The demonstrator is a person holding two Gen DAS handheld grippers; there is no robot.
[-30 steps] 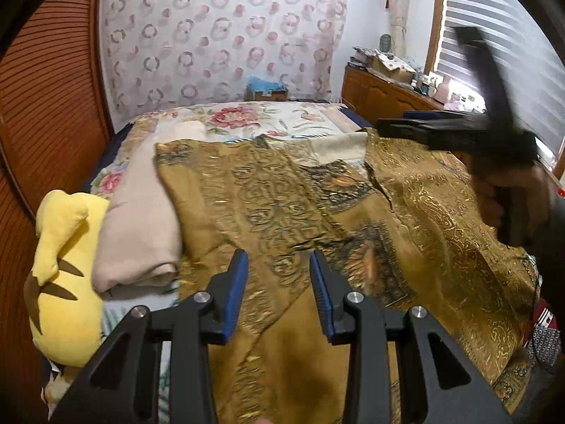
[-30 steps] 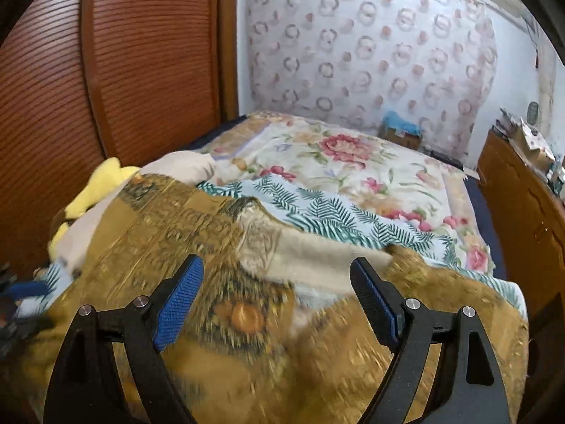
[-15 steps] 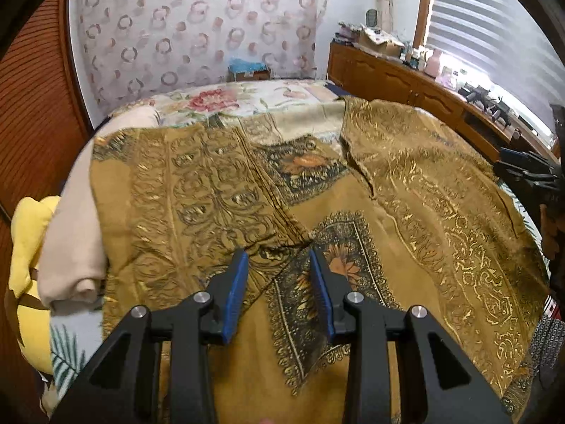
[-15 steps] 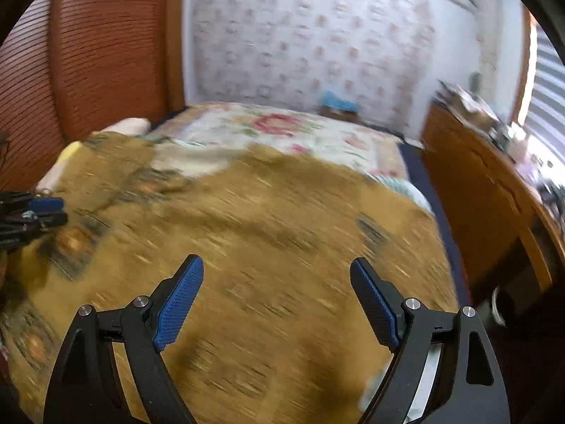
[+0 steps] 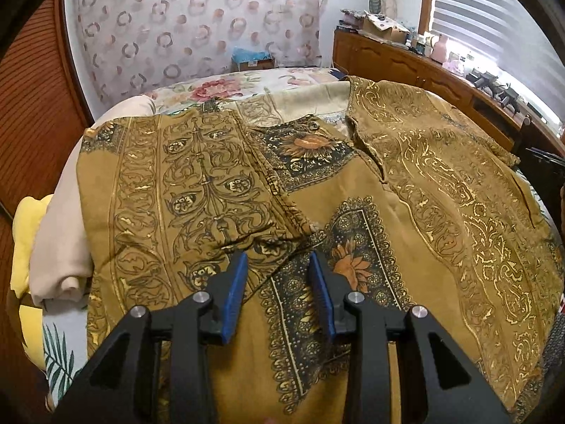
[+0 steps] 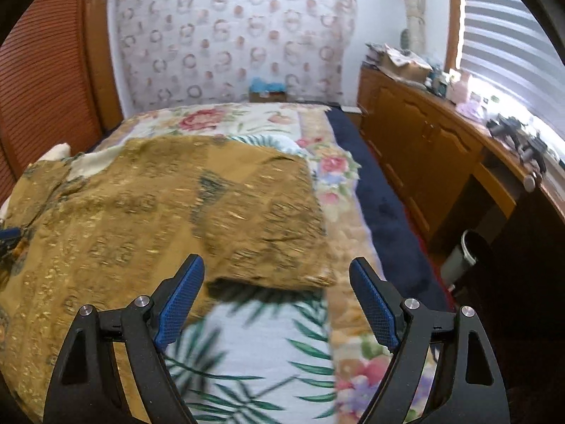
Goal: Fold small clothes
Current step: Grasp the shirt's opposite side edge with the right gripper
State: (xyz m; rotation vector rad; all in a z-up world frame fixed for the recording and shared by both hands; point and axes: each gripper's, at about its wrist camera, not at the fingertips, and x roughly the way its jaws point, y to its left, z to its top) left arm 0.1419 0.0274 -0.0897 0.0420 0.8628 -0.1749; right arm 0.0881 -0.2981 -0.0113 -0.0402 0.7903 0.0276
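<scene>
Hidden or unclear: In my right wrist view the mustard-gold patterned shirt of thin printed cloth (image 6: 148, 212) is smeared by motion, so I cannot read its print there. Its lower edge is cut off by the frame in both views. The other tool shows only as a dark blue-tipped piece at the left border of the right view, too little to judge.

Left gripper (image 5: 279, 265): My black two-finger tool with blue ribbed pads stands with a narrow gap, nothing between the pads. It hangs above the shirt front, near the point where the folded-in sleeve meets the dark flower panel.

Right gripper (image 6: 277, 282): The jaws are wide apart and have just been closing a little; nothing is between them. Below it I see the corner of the shirt's other sleeve (image 6: 282, 247) and the bare leaf-print sheet (image 6: 254, 353).

Change from earlier: A second ago the right view looked at the shirt middle; now it looks at the sleeve corner near the bed's edge. The left view came closer to the shirt.

Task thing: The shirt lies spread flat on the bed with floral cover (image 6: 226, 120).

Materials and shapes: Shiny gold scrolls, dark rectangular panels with orange flowers, one small round button. A beige rolled cloth (image 5: 60, 233) and a yellow plush toy (image 5: 24, 247) lie beside it.
</scene>
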